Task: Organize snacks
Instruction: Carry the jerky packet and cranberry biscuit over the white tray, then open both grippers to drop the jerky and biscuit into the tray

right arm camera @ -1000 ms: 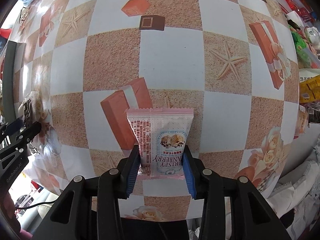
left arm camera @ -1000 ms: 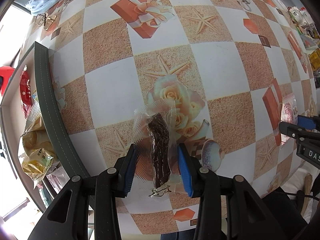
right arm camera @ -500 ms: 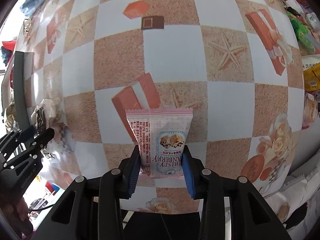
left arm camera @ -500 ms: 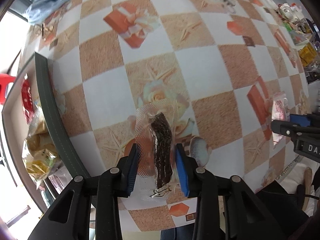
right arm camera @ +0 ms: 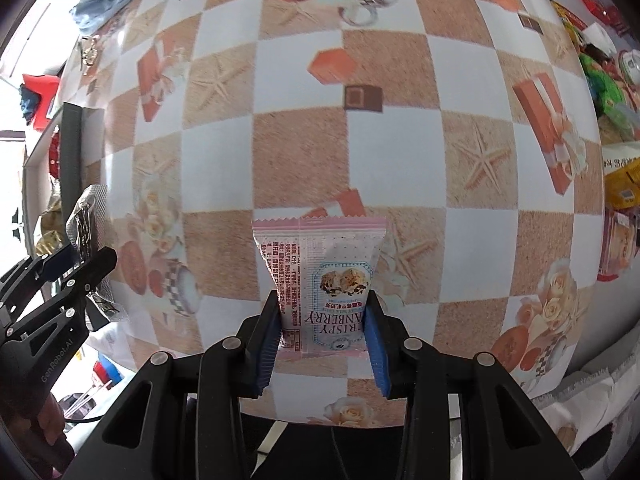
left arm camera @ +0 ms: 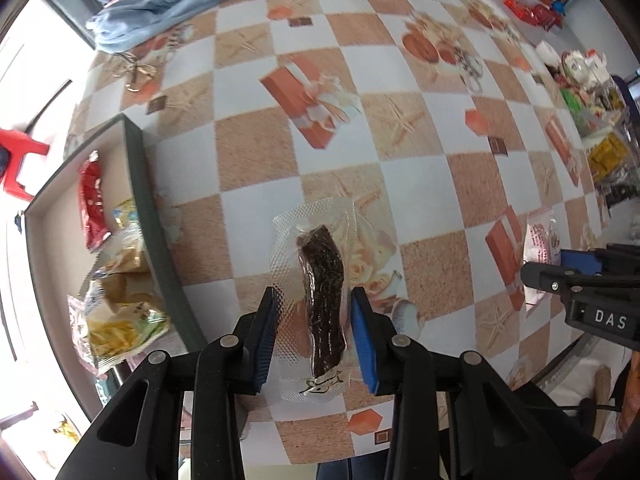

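My left gripper point(left arm camera: 316, 312) is shut on a clear vacuum pack with a dark brown jerky strip point(left arm camera: 324, 292) and holds it above the table. My right gripper point(right arm camera: 322, 312) is shut on a pink and white cranberry crisp packet point(right arm camera: 320, 264), also held above the table. A dark-rimmed box point(left arm camera: 150, 216) with a red packet point(left arm camera: 91, 200) and yellow-green packets point(left arm camera: 120, 320) lies to the left of the left gripper. The right gripper also shows at the right edge of the left wrist view point(left arm camera: 568, 264), and the left gripper at the left edge of the right wrist view point(right arm camera: 80, 260).
The table has a checkered cloth point(left arm camera: 420, 184) with starfish and gift-box prints. A light blue cloth point(left arm camera: 168, 0) and keys point(left arm camera: 134, 70) lie at the far left. More snack packs and clutter point(right arm camera: 616, 176) crowd the right edge. A red stool point(left arm camera: 20, 160) stands beyond the box.
Both grippers have risen from the table with their packets. The left gripper's jaws closed in on the jerky pack, and its view now shows more of the box and far table.
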`<state>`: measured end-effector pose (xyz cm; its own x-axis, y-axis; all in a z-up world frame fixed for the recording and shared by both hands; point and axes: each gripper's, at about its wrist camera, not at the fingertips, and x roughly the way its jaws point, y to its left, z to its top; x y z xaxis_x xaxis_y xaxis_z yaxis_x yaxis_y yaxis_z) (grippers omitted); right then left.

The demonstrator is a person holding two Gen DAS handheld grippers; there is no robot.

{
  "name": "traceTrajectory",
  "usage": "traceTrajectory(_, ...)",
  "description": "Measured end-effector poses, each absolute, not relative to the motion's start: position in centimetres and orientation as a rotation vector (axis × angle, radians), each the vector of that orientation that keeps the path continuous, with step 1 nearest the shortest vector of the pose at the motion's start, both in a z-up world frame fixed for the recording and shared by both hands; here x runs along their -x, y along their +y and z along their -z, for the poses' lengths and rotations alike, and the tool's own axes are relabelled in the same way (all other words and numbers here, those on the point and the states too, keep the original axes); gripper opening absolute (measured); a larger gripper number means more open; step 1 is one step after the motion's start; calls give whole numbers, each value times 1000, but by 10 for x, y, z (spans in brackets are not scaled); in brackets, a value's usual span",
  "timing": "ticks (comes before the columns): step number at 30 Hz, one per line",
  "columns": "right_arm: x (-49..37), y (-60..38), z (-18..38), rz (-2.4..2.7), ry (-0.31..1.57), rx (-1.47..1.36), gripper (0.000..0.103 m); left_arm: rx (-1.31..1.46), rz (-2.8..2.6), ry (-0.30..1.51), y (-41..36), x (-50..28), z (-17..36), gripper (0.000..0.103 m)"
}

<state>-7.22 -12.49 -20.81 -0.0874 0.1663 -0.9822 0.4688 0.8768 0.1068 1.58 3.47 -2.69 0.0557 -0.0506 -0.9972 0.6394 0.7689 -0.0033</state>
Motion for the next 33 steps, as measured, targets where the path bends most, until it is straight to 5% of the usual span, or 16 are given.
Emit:
traceTrajectory(20,-6,-47,141,32,1592,-365,41,-245,293,1349,141,-66,-11,39)
traceTrajectory(33,-74,73,149,-176,1626,-191,41,-120,91,1391,231,-77,2,39)
